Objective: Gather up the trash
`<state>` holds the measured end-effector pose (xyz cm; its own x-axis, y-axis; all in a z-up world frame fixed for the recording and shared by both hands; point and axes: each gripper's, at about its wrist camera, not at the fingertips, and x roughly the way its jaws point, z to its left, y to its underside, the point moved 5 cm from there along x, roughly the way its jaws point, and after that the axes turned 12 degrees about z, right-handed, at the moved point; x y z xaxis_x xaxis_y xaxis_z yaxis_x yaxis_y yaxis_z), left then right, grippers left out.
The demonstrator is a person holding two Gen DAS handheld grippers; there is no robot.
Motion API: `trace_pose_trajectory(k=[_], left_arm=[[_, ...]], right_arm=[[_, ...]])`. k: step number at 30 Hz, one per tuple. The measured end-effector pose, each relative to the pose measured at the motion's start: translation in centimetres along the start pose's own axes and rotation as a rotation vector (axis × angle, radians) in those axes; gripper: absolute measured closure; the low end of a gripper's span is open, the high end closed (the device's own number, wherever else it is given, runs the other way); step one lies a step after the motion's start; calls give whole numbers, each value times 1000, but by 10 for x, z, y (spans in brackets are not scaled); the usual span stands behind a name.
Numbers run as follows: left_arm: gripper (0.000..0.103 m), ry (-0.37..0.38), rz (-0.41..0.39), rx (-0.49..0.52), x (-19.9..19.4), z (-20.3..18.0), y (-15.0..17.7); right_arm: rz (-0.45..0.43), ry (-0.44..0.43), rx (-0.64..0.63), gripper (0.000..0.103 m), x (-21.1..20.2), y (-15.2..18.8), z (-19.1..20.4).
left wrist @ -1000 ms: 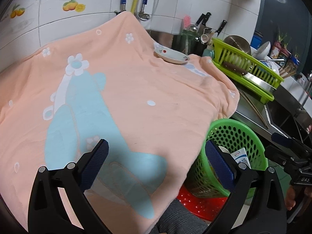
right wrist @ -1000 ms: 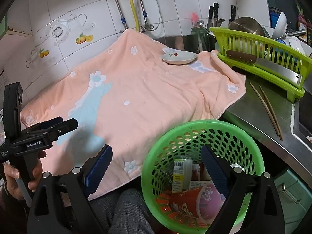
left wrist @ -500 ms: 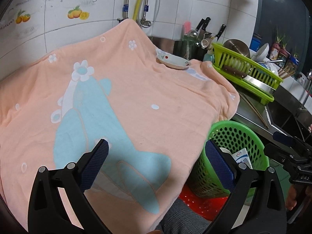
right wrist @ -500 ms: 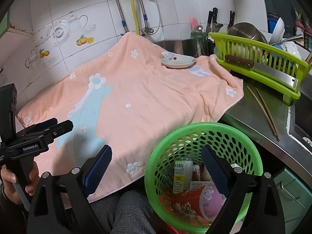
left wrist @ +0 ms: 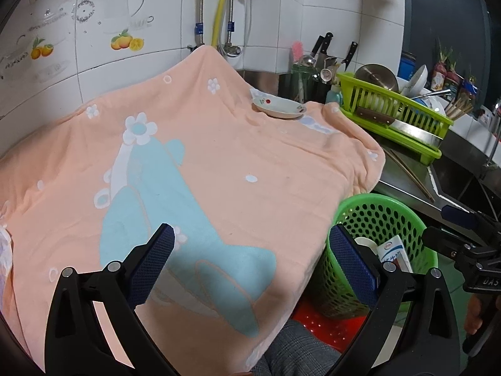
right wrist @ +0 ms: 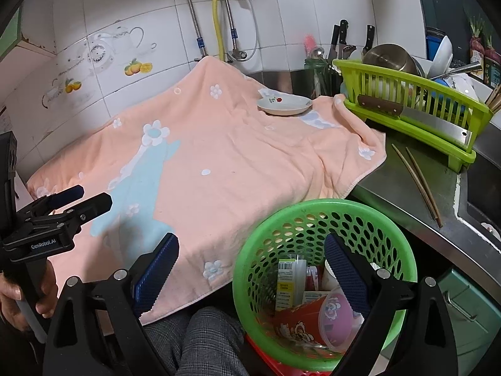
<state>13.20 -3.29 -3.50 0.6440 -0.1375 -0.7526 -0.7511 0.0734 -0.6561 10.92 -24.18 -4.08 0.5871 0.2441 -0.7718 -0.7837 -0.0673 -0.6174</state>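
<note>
You are holding your right gripper [right wrist: 250, 269] with jaws wide apart and empty, hovering over the green basket [right wrist: 404, 250], where the trash, a red cup [right wrist: 313, 322] and cartons [right wrist: 286, 282], is lying. Your left gripper [left wrist: 250, 258] is gaping empty too, above the peach towel [left wrist: 219, 156]. Beyond, a saucer [right wrist: 284, 105] is sitting on the towel's far edge, beside the dish rack [right wrist: 416, 116].

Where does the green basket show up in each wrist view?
Left wrist: green basket at lower right, partly behind the left gripper's right finger.
Right wrist: green basket at bottom centre, under the right gripper, trash inside.
Shared landmark: the small plate on the peach towel.
</note>
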Motion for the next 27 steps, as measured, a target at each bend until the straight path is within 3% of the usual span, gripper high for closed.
trace_pose_trajectory(k=[27], left_arm=[[5, -40, -43, 7, -15, -3, 1]], right_arm=[[-9, 7, -8, 11, -4, 0, 3]])
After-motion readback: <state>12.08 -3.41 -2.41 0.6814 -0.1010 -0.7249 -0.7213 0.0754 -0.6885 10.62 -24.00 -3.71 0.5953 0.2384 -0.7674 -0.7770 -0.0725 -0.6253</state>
